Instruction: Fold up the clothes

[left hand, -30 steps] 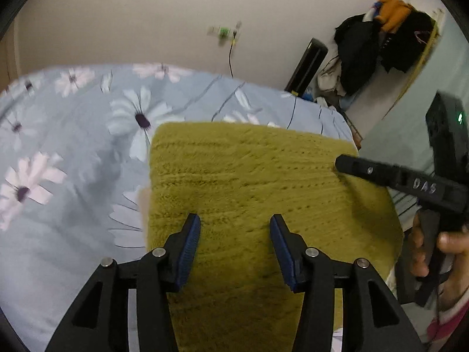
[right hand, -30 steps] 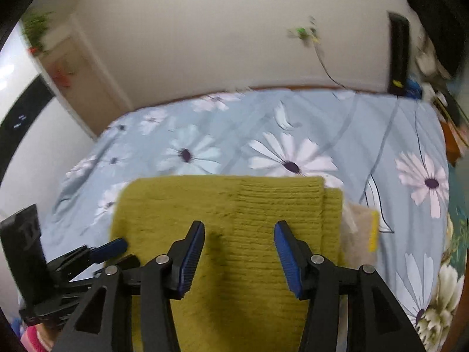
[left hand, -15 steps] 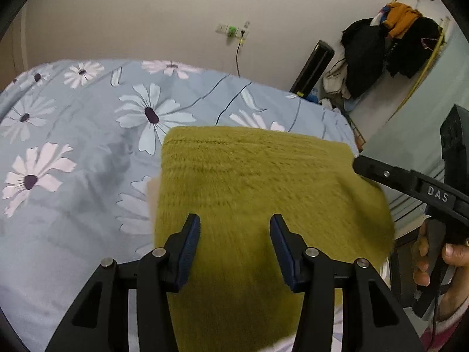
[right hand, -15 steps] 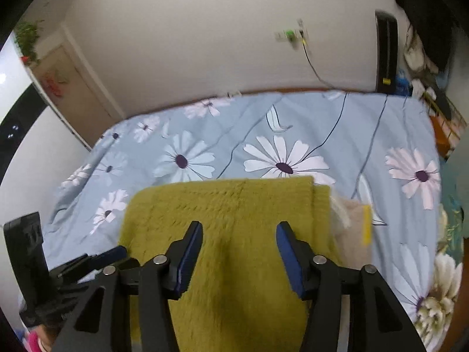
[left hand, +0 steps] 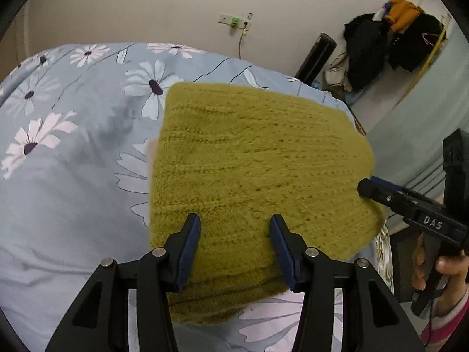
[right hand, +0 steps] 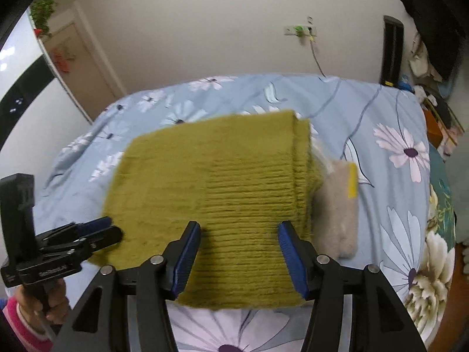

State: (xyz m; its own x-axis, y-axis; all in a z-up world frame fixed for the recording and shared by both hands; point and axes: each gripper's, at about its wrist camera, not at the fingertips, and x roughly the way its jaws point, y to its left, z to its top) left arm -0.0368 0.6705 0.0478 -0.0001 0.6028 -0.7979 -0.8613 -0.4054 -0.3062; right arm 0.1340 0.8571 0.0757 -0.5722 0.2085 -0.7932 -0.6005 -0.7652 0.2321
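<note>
An olive-green knitted sweater (left hand: 249,176) lies folded into a flat rectangle on the blue flowered bedspread (left hand: 73,176). My left gripper (left hand: 234,226) hovers open over the sweater's near edge, with nothing between its blue pads. At the sweater's right corner the right gripper (left hand: 366,189) shows from the side, held by a hand. In the right wrist view the sweater (right hand: 234,182) sits ahead, and my right gripper (right hand: 240,230) is open above its near edge. The left gripper (right hand: 107,228) is at the sweater's left corner.
A beige garment (right hand: 337,205) with a yellow tag (right hand: 351,180) sticks out from under the sweater's right side. Dark clothes (left hand: 381,47) hang past the bed's far right corner. A wall socket (left hand: 234,22) with a cable is behind the bed.
Both grippers have drawn back from the sweater, so its near edge now shows in each wrist view. Both stay open. The sweater lies as before.
</note>
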